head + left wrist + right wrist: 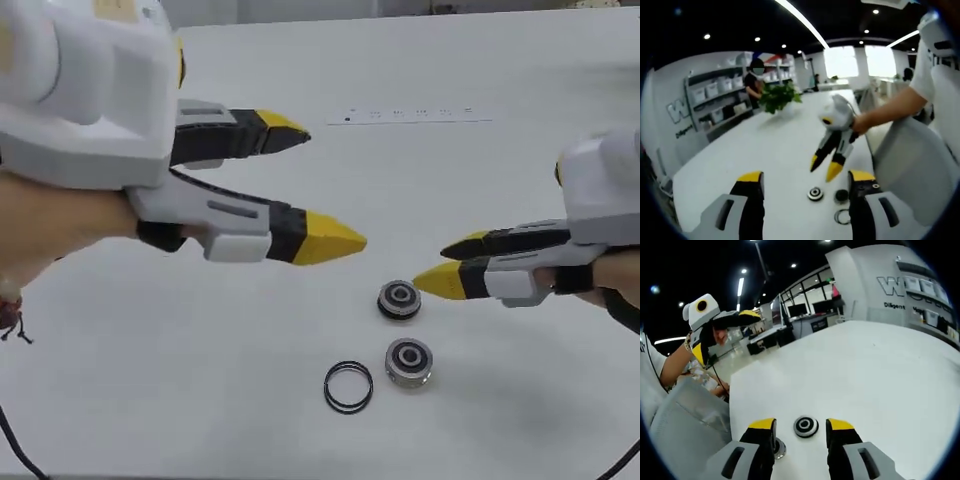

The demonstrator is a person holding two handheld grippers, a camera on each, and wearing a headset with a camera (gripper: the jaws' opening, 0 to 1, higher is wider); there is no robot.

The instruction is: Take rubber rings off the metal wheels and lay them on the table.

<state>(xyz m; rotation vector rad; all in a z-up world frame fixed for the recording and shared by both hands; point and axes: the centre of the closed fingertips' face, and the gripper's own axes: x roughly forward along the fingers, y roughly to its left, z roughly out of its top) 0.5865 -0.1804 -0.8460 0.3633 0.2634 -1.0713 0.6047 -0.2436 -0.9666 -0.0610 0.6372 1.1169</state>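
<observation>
Two small metal wheels lie on the white table. The farther wheel has a black rubber rim around it. The nearer wheel looks bare metal. A loose black rubber ring lies flat beside the nearer wheel. My right gripper is open, its tips just right of the rimmed wheel and not touching it. My left gripper hangs wide open above the table, left of the wheels, holding nothing.
A flat strip with small marks is set into the table farther back. In the left gripper view a potted plant stands at the table's far end, with a person by shelves behind it. A thin black cable runs at the near left edge.
</observation>
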